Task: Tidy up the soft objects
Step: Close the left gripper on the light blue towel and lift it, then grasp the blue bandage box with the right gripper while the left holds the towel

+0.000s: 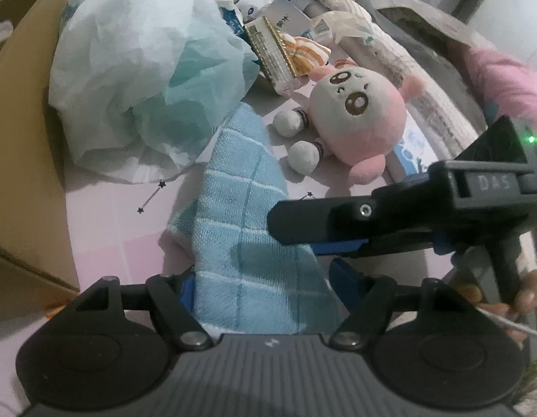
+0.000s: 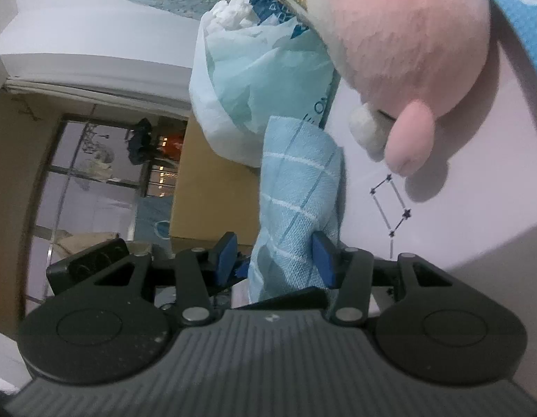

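A light blue checked towel (image 1: 247, 208) lies bunched in a ridge on the pink sheet (image 1: 112, 229). My left gripper (image 1: 266, 285) points down over its near end, jaws wide apart, the towel between the blue pads with no clear squeeze. My right gripper (image 1: 279, 226) reaches in from the right over the same end. In the right wrist view the towel (image 2: 296, 201) sits inside my right gripper (image 2: 275, 257). It rests against one pad, and a gap shows at the other. A pink and white plush toy (image 1: 359, 114) (image 2: 400, 34) lies just beyond.
A crumpled white and teal plastic bag (image 1: 146, 69) (image 2: 261, 80) sits beside the towel, against a cardboard box (image 1: 21, 139) on the left. Snack packets (image 1: 272, 52) and folded white bedding (image 1: 425, 80) lie farther back. A person's pink sleeve (image 1: 505, 83) is at the right.
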### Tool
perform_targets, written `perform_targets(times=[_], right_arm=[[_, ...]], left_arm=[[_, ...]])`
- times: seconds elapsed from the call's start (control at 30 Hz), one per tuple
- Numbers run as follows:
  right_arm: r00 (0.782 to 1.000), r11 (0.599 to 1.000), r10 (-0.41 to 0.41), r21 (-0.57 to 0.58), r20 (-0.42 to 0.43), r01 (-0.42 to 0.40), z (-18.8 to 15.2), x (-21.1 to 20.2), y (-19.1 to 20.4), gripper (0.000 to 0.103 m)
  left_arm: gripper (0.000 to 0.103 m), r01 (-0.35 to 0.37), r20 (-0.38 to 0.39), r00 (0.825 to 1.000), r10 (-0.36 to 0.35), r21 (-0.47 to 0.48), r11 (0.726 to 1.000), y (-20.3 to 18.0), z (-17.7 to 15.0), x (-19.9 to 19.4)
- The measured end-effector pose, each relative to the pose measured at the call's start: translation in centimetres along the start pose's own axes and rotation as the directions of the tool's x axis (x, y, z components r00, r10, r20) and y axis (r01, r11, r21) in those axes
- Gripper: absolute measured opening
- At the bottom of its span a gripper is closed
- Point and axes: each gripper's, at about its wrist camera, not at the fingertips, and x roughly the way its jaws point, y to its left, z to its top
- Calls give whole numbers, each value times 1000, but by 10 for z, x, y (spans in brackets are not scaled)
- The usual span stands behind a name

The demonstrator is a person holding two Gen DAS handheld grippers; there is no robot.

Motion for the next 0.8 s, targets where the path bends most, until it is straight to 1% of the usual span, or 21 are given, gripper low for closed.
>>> perform_targets(times=[0.03,0.07,0.1,0.13,0.23,0.27,0.33,0.4,0.43,0.47,0.5,0.53,0.6,0.63,0.67,0.7,0.73,0.77,0.8], right_arm=[[1000,1000,8,1,-4,-8,1,3,0,48],[1000,1000,12,-4,-3,-12,1,3,0,48],[1000,1000,15,-13,-1,-15,1,3,2,48],[1000,1000,19,-19,2,-19,-1,-2,2,48],[1000,998,8,-60,24,-7,-5,-15,6,49],[999,997,-6,-83,36,9,-7,-19,10,49],[996,988,-43,-143,76,54,-11,-31,20,50],[988,971,-86,-209,130,112,-13,-49,33,55],[977,954,-117,-254,176,160,-16,-61,41,56],[964,934,-144,-292,222,207,-17,-71,49,60],[946,909,-174,-324,273,261,-18,-83,58,65],[920,879,-211,-348,329,326,-19,-96,66,67],[853,806,-294,-368,431,464,-18,-113,77,78],[821,771,-336,-366,462,521,-16,-117,78,80],[782,730,-388,-356,488,584,-12,-119,78,82],[753,697,-431,-345,498,628,-8,-120,76,82],[721,657,-480,-339,499,673,-4,-117,72,82],[693,621,-518,-337,501,708,0,-113,67,82],[660,579,-553,-335,508,743,3,-109,61,82]], left_arm=[[70,-13,-1,1000,13,11,1000,-2,0,0],[65,-29,2,1000,29,22,999,-3,0,0],[57,-46,6,999,46,29,999,-4,0,0],[55,-59,9,998,59,32,998,-5,0,0],[47,-63,9,998,62,20,998,-2,1,0],[44,-69,9,998,69,17,997,-1,2,0],[42,-68,10,998,68,8,998,1,2,-1],[37,-72,13,997,72,1,997,2,3,0],[36,-72,14,997,72,-7,997,3,3,0],[35,-69,15,997,69,-13,998,4,3,-1],[32,-65,16,998,66,-20,998,6,3,-1],[31,-61,17,998,62,-27,998,8,2,-3],[29,-53,19,998,54,-37,998,11,2,-4],[29,-51,20,998,52,-38,998,11,1,-4],[29,-50,21,998,51,-39,998,12,1,-4],[29,-50,22,998,51,-39,998,11,1,-4],[29,-49,23,998,50,-40,998,11,1,-4],[29,-48,24,999,49,-44,998,12,0,-4],[29,-46,24,999,48,-46,998,11,0,-4]])
